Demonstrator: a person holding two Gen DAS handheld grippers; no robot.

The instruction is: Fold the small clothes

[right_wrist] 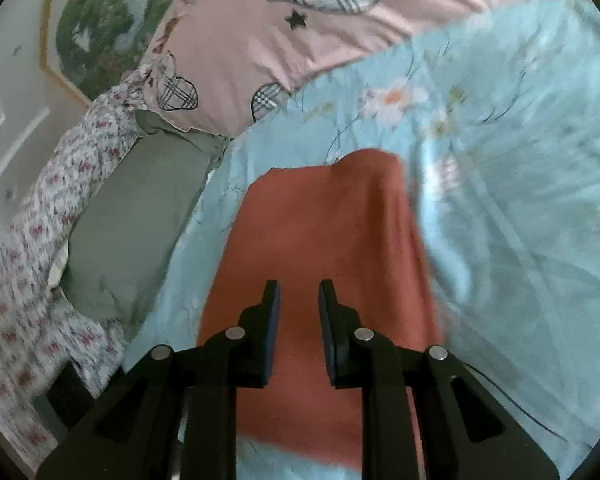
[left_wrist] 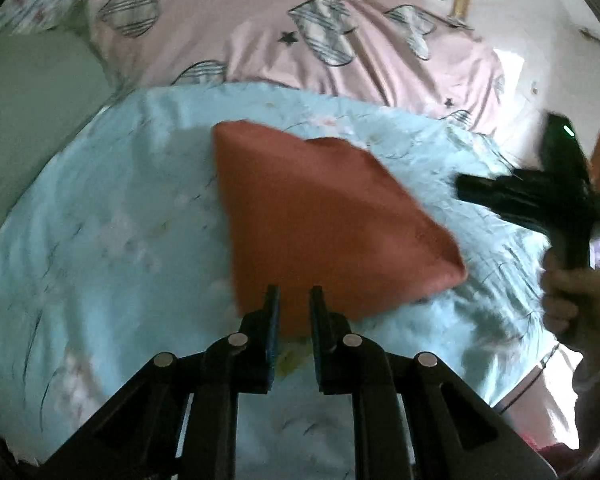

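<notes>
A rust-orange cloth (left_wrist: pixel 320 216) lies folded on the light blue floral sheet (left_wrist: pixel 112 216). My left gripper (left_wrist: pixel 295 294) is open and empty, its tips at the cloth's near edge. The right gripper (left_wrist: pixel 466 188) shows at the right of the left wrist view, held by a hand, beside the cloth's right corner. In the right wrist view the same cloth (right_wrist: pixel 320 232) stretches away under my right gripper (right_wrist: pixel 299 288), which is open and empty above it. The sheet (right_wrist: pixel 520 208) surrounds the cloth.
A pink quilt with striped hearts (left_wrist: pixel 280 20) is bunched at the far side. A green pillow (right_wrist: pixel 136 216) and a floral cloth (right_wrist: pixel 32 248) lie left of the sheet. A framed picture (right_wrist: pixel 96 28) hangs on the wall. The bed edge is near the hand (left_wrist: pixel 576 304).
</notes>
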